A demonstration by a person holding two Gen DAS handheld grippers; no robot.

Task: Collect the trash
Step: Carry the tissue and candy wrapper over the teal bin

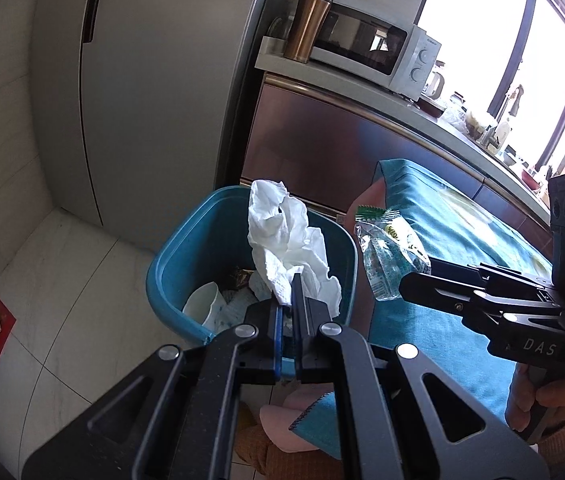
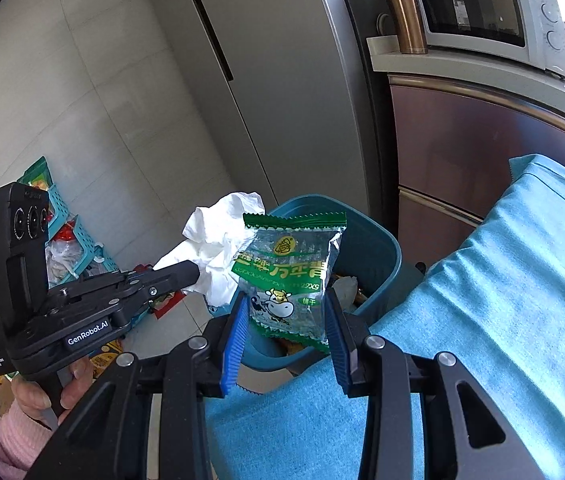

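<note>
**Two pieces of trash carried to the bin**

A crumpled tissue (image 1: 288, 248), pinched in the left tongs (image 1: 290, 300), hangs over the blue bin (image 1: 186, 252) for dropping. The right tongs (image 2: 286, 320) clamp a snack wrapper (image 2: 290, 276) above the bin's rim, beside the desk's cloth-covered edge (image 2: 502, 320).

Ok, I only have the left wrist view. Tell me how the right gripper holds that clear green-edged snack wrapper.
Observer: The right gripper clamps the clear green-edged snack wrapper by its two side edges, between blue pads.
Operator: Read me its front.
Observer: Green lettering above a cartoon cow.
Operator: Say what stands beyond the left gripper.
Observer: Past the left gripper and its crumpled white tissue, a turquoise lattice rack stands by the tiled wall.
</note>
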